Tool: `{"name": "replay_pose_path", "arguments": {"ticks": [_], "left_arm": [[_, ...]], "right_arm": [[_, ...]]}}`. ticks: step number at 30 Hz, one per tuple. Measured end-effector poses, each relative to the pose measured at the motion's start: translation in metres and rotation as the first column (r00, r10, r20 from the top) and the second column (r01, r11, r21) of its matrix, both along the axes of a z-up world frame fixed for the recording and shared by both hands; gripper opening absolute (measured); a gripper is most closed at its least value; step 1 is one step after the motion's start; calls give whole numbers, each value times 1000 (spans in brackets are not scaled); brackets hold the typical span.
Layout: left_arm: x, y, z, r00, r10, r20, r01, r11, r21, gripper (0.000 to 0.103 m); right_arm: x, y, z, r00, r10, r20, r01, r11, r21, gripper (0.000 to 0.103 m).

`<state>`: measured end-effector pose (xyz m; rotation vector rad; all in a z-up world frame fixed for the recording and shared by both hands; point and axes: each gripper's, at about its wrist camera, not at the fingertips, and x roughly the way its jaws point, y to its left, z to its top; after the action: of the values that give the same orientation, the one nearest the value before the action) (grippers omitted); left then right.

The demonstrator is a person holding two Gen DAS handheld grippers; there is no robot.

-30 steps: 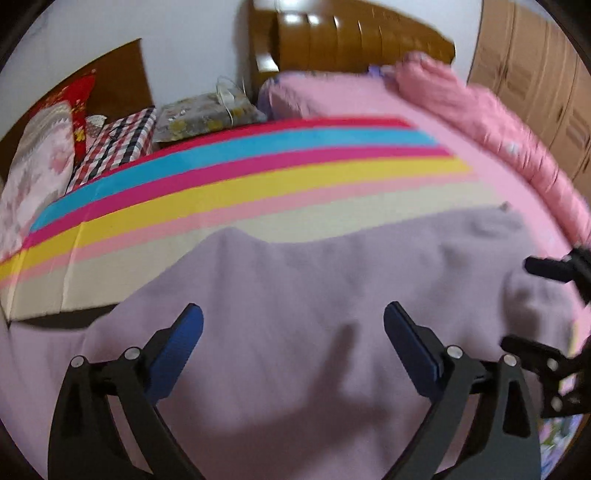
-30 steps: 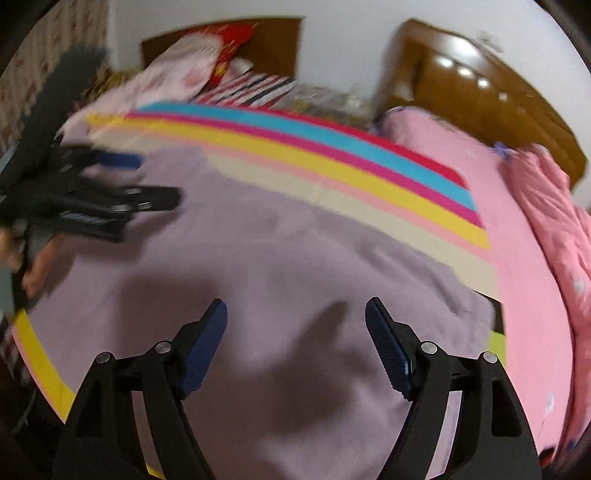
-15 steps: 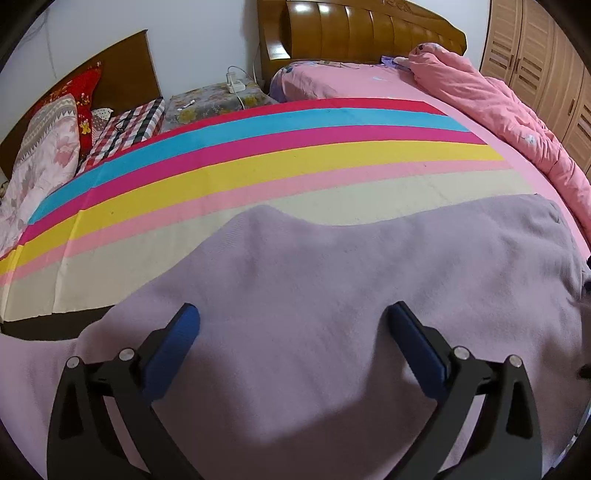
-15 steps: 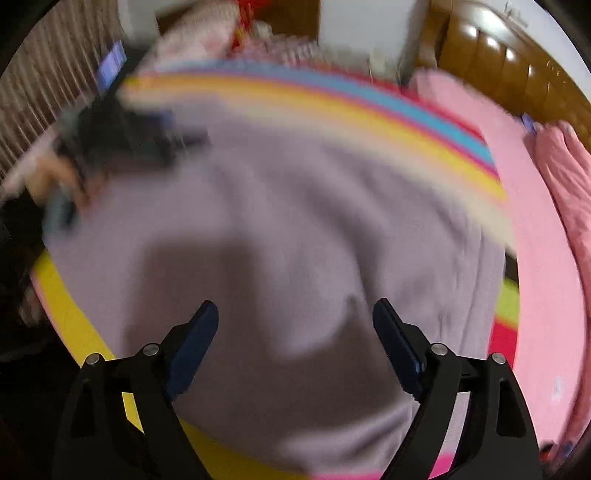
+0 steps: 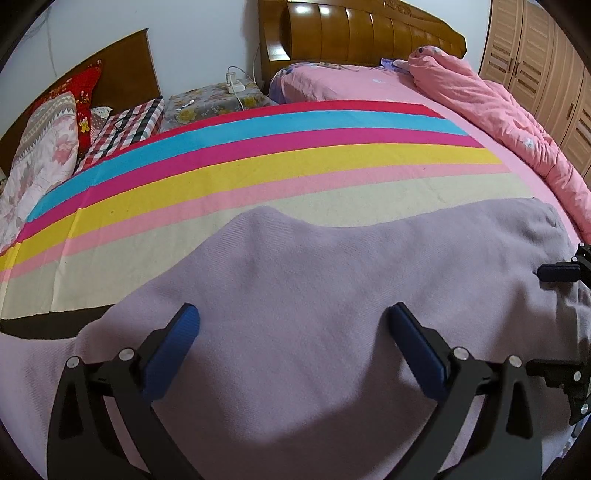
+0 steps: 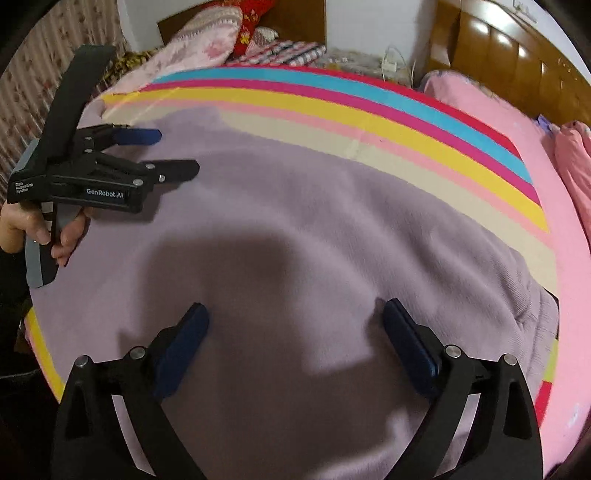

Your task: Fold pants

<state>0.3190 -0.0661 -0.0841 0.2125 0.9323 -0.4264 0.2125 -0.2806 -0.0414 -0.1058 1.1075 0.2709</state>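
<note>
Your left gripper (image 5: 291, 321) hangs with its jaws spread wide and nothing between the blue pads — the soft lilac fleece pants (image 5: 314, 314) lie flat beneath it. Your right gripper (image 6: 295, 317) is still opening its jaws over the same fabric, nothing between them either. From the left wrist view the pants' far edge runs from 9 o'clock up to a hump at 12, then across toward 2 o'clock. Beyond that edge the rainbow-striped blanket (image 5: 258, 158) lies bare — open room to 12 o'clock. At 2 o'clock a crumpled pink quilt (image 5: 491, 107) hems in the side; the glossy wooden headboard (image 5: 362, 33) stands farthest.
</note>
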Motion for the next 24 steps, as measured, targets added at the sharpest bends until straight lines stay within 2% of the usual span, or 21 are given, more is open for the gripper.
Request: {"name": "replay_pose_path", "arguments": {"ticks": [1, 2, 3, 5, 6, 8, 10, 12, 13, 14, 15, 16, 17, 18, 19, 20, 21, 22, 23, 24], "left_arm": [[0, 5, 2, 1000, 2, -4, -2, 999, -36, 101], [-1, 15, 8, 1000, 16, -9, -17, 994, -107, 101], [-5, 32, 17, 999, 50, -10, -51, 976, -211, 101], [-15, 70, 37, 996, 95, -2, -88, 912, -401, 101], [-23, 102, 53, 991, 135, 17, -107, 854, -508, 101], [-41, 156, 70, 970, 230, 75, -141, 790, -597, 101], [-63, 213, 79, 928, 351, 128, -202, 759, -619, 101], [-87, 270, 81, 857, 490, 159, -308, 734, -605, 101], [-103, 313, 78, 790, 592, 160, -413, 706, -576, 101], [-113, 341, 74, 738, 658, 152, -489, 676, -551, 101], [-126, 373, 68, 667, 731, 143, -570, 624, -534, 101], [-141, 407, 60, 580, 806, 118, -651, 546, -527, 101], [-152, 437, 52, 504, 860, 76, -712, 464, -527, 101], [-159, 457, 45, 462, 886, 41, -745, 413, -525, 101], [-164, 482, 37, 420, 908, 5, -775, 361, -518, 101], [-167, 500, 30, 391, 920, -11, -794, 331, -509, 101], [-167, 523, 21, 357, 934, -24, -822, 301, -483, 101], [-166, 536, 15, 343, 938, -39, -838, 287, -463, 101], [-164, 549, 9, 334, 941, -60, -850, 273, -450, 101], [-165, 559, 5, 329, 941, -73, -851, 262, -455, 100]], "right_arm": [[5, 0, 1, 1000, -12, -21, 12, 1000, -13, 92], [9, 1, 7, 999, -42, -23, 42, 999, -23, 92], [13, 1, 15, 997, -77, 2, 77, 997, -15, 92], [21, 3, 37, 988, -139, 69, 133, 988, 79, 92], [27, 7, 48, 983, -157, 95, 145, 982, 121, 92], [43, 32, 68, 977, -135, 163, 116, 986, 119, 92], [60, 69, 82, 974, -46, 222, 27, 996, 88, 92], [81, 136, 99, 953, 139, 270, -172, 980, 103, 92], [87, 155, 103, 941, 191, 280, -229, 967, 108, 92], [97, 202, 109, 904, 303, 302, -350, 930, 113, 92], [102, 227, 112, 879, 361, 312, -412, 904, 116, 92], [109, 273, 114, 825, 460, 329, -520, 845, 124, 92], [111, 301, 115, 789, 512, 339, -577, 807, 124, 91], [118, 335, 114, 743, 572, 347, -641, 758, 121, 91], [126, 374, 111, 696, 632, 339, -699, 704, 123, 86], [136, 415, 106, 660, 683, 313, -744, 652, 144, 76], [145, 447, 100, 639, 713, 288, -767, 619, 170, 74], [152, 471, 95, 621, 738, 264, -783, 592, 190, 74], [158, 510, 85, 585, 779, 226, -811, 551, 197, 72], [160, 537, 76, 562, 800, 209, -826, 534, 179, 72]]}}
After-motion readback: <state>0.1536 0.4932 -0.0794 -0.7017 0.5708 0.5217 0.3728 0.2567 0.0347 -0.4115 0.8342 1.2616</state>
